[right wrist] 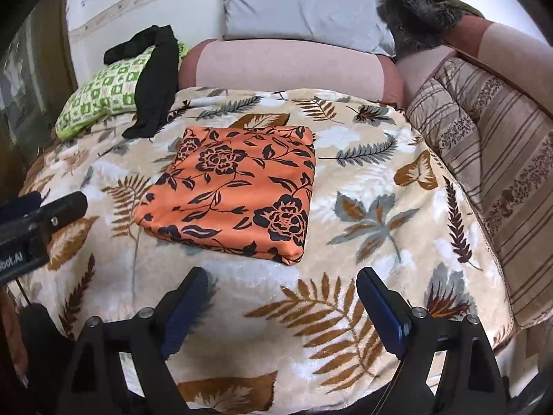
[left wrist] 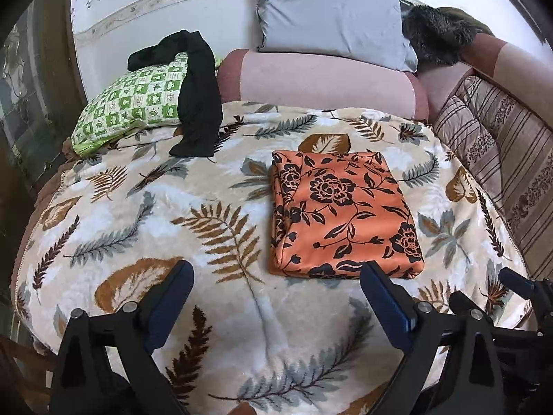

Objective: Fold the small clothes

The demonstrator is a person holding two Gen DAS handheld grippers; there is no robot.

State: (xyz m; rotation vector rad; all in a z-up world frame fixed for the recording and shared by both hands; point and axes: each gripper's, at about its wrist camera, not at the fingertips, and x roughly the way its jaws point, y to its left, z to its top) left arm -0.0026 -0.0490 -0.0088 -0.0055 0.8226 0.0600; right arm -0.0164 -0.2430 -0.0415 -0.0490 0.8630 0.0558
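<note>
An orange garment with black flowers (left wrist: 345,214) (right wrist: 238,190) lies folded into a neat rectangle on the leaf-patterned blanket (left wrist: 172,214) (right wrist: 380,180). A black garment (left wrist: 198,93) (right wrist: 155,83) hangs crumpled over a green checked pillow (left wrist: 131,103) (right wrist: 100,93) at the back left. My left gripper (left wrist: 276,273) is open above the blanket, near the folded garment's front edge, with nothing between its fingers. My right gripper (right wrist: 281,280) is open too, hovering in front of the folded garment and empty. In the right wrist view, part of the left gripper shows at the left edge.
A grey pillow (left wrist: 328,17) leans on a pink bolster (left wrist: 321,79) at the back. A striped brown cushion (left wrist: 501,159) lines the right side. A dark furry item (left wrist: 435,34) lies at the back right. The blanket's edge drops off at the left.
</note>
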